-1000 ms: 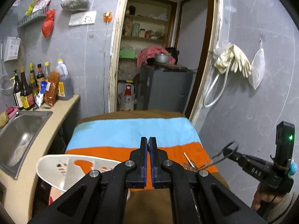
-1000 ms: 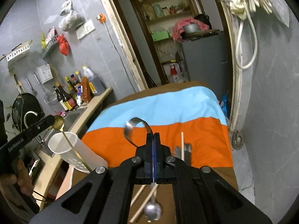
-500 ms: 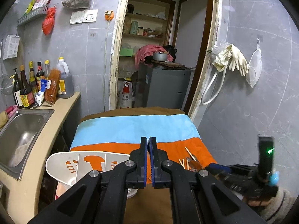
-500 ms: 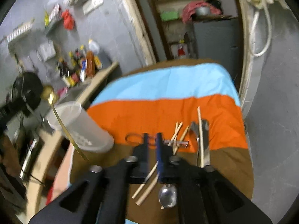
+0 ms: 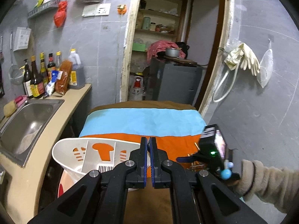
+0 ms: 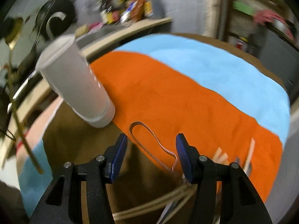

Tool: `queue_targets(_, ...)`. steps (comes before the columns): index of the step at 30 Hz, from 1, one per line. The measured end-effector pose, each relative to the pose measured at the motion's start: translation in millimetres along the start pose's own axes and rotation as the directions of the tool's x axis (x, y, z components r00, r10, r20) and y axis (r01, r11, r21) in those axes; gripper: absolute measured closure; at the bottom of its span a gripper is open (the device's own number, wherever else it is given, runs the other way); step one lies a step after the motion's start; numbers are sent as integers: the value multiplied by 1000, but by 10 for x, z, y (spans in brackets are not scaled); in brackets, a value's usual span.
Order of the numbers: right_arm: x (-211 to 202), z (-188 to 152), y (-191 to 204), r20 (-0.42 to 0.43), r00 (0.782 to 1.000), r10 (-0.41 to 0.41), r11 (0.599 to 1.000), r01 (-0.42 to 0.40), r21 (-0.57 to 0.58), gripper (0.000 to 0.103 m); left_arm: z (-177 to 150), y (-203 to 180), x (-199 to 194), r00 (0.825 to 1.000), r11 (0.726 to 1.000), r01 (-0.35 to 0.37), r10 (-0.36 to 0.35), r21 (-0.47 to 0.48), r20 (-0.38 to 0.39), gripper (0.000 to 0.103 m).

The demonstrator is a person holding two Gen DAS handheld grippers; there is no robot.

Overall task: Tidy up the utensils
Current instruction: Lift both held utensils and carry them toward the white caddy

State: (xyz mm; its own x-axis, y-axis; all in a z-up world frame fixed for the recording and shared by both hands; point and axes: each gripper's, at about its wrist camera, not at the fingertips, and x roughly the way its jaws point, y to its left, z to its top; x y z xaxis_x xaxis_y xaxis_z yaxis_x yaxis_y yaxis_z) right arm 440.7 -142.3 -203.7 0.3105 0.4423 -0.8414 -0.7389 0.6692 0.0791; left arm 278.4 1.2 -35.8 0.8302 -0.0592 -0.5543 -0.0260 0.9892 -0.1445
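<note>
Right wrist view, blurred by motion, has a bent metal loop utensil (image 6: 149,140) lying on the cloth just ahead of the right gripper (image 6: 151,154), between its two blue-padded fingers (image 6: 117,158), which stand wide apart with nothing clamped. Below and to the right of those fingers lie wooden chopsticks (image 6: 160,201), with more pale sticks and a metal piece at the right, too smeared to name. Ahead and to the left stands the white utensil holder (image 6: 74,80), upright on the brown and orange part of the striped cloth (image 6: 177,93). Far left, a gold-coloured spoon (image 6: 15,85) hangs in the air, bowl up, its long handle slanting down; what carries it is out of the frame here.

Left wrist view shows the left gripper (image 5: 149,160) with its jaws nearly together, a thin slit between the blue pads; whether anything is pinched there I cannot tell. Just ahead and to its left sits the white holder (image 5: 84,155), seen from above with its dividers and slotted floor. To the right, the other gripper (image 5: 211,149) reaches low over the orange stripe, a sleeved arm (image 5: 265,183) behind it. Further left are a steel sink (image 5: 31,117) and bottles (image 5: 43,74) on the counter.
</note>
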Motion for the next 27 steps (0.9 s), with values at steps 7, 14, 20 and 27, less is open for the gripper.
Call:
queue_targets(7,200,116,158,-91,995,39,987,-52,-150,74,-17,35,-37,999,999,-37,37,-28,0,100)
queue_targets(14,-151,68,171,-15,1000,17,995,-19,-102,82,41,112,-167,1000,999,-14,15,-52,22,100)
queue_targets(20,-1089,48,167,241,969,-60,997,46,65,82,177,261,-328,998,997,15,-9,-82,63,100)
queue_targets(27,-1838,294,278,468,871,-151,982,79,170,82,397,555,-544,991,994,17,-3,-104,132,100)
